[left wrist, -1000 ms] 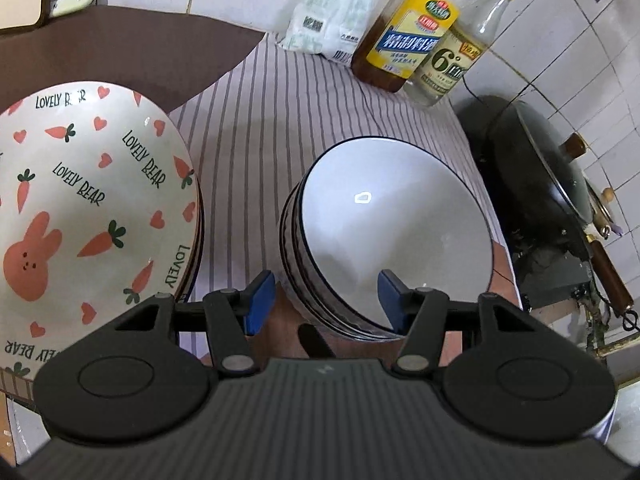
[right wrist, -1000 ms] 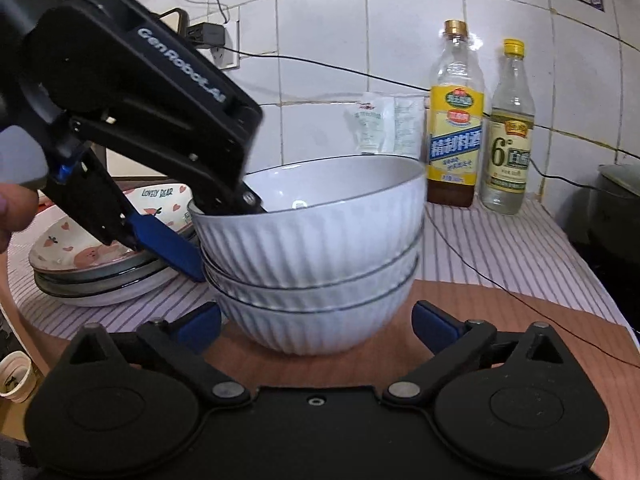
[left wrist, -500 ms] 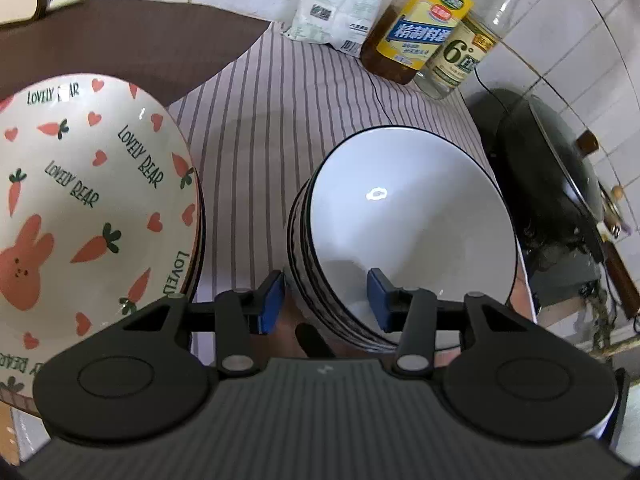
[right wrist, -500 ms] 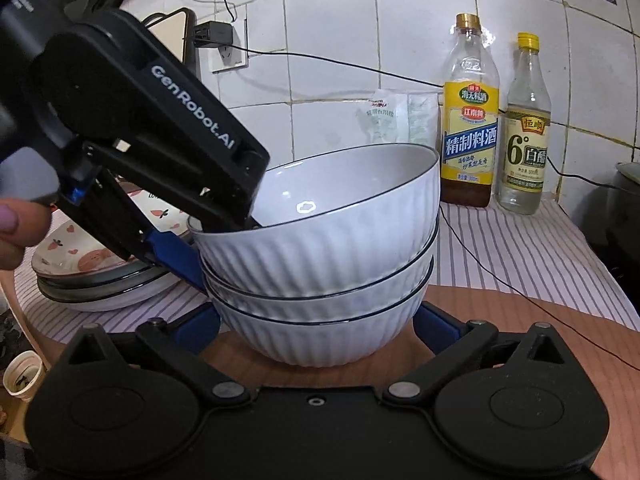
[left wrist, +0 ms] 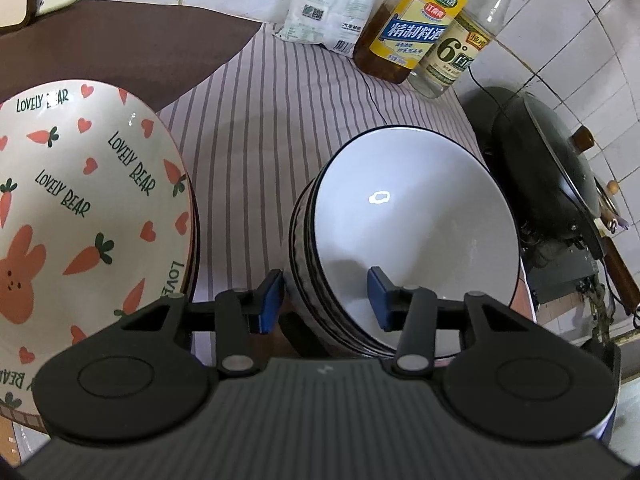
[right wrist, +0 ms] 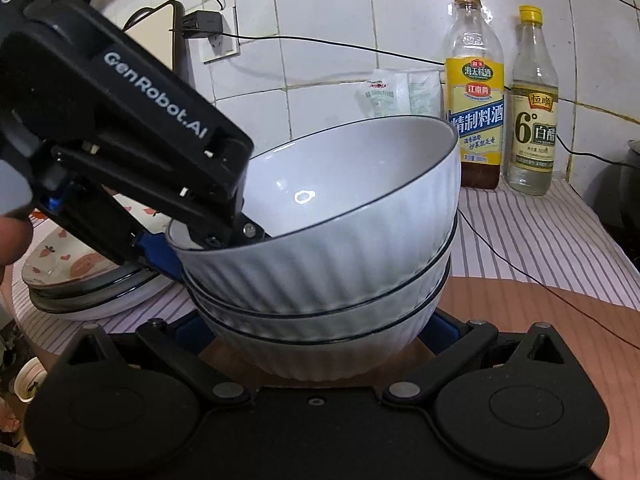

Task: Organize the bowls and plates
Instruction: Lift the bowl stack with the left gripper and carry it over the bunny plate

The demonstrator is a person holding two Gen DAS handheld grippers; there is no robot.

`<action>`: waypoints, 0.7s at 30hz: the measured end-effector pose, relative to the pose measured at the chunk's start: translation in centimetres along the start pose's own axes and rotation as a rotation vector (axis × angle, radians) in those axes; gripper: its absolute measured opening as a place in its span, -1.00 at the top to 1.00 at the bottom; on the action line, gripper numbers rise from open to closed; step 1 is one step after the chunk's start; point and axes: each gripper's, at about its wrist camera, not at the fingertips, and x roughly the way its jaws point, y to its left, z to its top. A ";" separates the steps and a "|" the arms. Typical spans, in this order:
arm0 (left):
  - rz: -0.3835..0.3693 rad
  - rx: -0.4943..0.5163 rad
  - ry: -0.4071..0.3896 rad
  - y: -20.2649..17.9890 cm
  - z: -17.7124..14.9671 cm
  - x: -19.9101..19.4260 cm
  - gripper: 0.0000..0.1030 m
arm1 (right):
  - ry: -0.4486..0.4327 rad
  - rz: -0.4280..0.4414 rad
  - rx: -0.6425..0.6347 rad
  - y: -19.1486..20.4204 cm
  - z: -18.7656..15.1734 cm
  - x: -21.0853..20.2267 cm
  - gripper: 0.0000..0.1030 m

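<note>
Left wrist view, read from its left edge: the stack of carrot-print plates (left wrist: pixel 80 208) sits on the striped cloth (left wrist: pixel 260 120) at the worktop's left side, well apart from the back wall. Just beside it to the right is the stack of white bowls (left wrist: pixel 412 240), three deep in the right wrist view, its base on the brown worktop near the front edge. The left gripper (left wrist: pixel 326 300) straddles the near rim of the top bowl (right wrist: pixel 340 200), one blue pad outside the wall and one inside; a gap shows at the inner pad, so the fingers look parted, not yet clamped. Behind stand a white packet (left wrist: pixel 332 4), a yellow-labelled bottle (left wrist: pixel 412 28) and a clear vinegar bottle (left wrist: pixel 460 40) along the back edge, with a dark lidded wok (left wrist: pixel 552 184) past the right edge.

The right gripper (right wrist: pixel 316 332) brackets the lowest bowl, fingers spread wide either side, and I cannot tell whether they touch it.

The top bowl sits tilted, higher at the right. To do this well, I judge the left pads should close firmly on the rim, low enough to bite the wall, while the right steadies the lower bowls; glazed ceramic is slick, so lift or settle it slowly and level.
</note>
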 end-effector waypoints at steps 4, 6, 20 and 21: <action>0.004 0.009 -0.018 0.0 -0.4 -0.2 0.15 | 0.015 -0.003 -0.003 0.1 0.2 0.0 -1.00; 0.009 0.022 -0.031 -0.1 -0.6 -0.3 0.15 | 0.014 -0.008 -0.006 0.2 0.3 -0.1 -1.00; -0.020 0.066 -0.046 -0.3 -1.3 -2.0 0.17 | -0.020 -0.037 -0.022 1.2 0.3 -1.4 -1.00; -0.024 0.072 -0.054 -0.3 -1.4 -2.4 0.17 | -0.031 -0.044 -0.025 1.4 0.4 -1.7 -1.00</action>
